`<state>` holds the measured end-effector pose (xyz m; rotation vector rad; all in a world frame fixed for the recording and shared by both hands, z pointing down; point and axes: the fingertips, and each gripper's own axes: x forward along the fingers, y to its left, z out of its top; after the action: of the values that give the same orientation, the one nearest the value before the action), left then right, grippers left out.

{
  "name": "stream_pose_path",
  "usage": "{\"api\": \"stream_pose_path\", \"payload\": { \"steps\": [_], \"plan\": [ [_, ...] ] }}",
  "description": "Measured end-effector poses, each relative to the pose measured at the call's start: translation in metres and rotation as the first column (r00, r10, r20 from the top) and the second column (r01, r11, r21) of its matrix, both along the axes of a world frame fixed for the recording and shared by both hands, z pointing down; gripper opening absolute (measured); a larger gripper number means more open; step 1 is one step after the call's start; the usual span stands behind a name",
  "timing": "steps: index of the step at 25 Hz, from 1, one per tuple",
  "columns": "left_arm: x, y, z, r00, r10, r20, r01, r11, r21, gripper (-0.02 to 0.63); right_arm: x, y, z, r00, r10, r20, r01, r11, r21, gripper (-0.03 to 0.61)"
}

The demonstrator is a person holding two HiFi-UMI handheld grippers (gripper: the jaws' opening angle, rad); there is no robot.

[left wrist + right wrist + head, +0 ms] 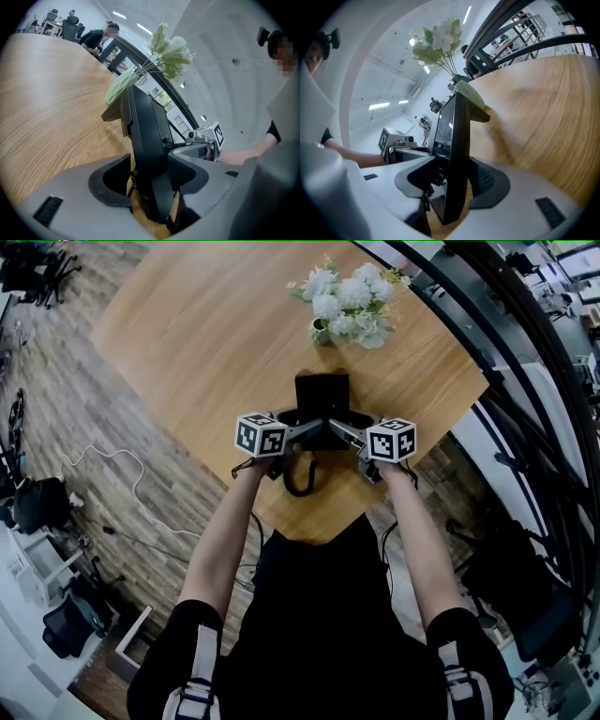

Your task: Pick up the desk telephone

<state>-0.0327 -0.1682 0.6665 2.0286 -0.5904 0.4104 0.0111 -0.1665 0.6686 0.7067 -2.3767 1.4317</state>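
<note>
The black desk telephone [322, 395] stands tilted near the front corner of the wooden table [206, 343]. My left gripper [314, 430] holds its left side and my right gripper [339, 430] its right side. In the left gripper view the phone's edge [147, 140] rises between the jaws of the left gripper [149, 180], which is shut on it. The right gripper view shows the phone [457, 140] pinched the same way by the right gripper [452, 180]. A black coiled cord [300, 479] hangs in a loop below the phone. Whether the base touches the wood is hidden.
A vase of white flowers [352, 301] stands just behind the phone. The table's pointed corner [323, 538] lies right at the person's body. A white cable [131, 474] runs over the plank floor at the left. Dark railings [525, 381] run along the right.
</note>
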Motion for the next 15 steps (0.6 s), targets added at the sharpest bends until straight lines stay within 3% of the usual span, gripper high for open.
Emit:
{"api": "stream_pose_path", "payload": {
  "steps": [15],
  "plan": [
    [-0.031,0.026,-0.02,1.0,-0.009,0.006,0.009,0.999,0.037,0.259,-0.031,0.025,-0.02,1.0,-0.016,0.002,0.016,0.999,0.043,0.229]
  ]
}}
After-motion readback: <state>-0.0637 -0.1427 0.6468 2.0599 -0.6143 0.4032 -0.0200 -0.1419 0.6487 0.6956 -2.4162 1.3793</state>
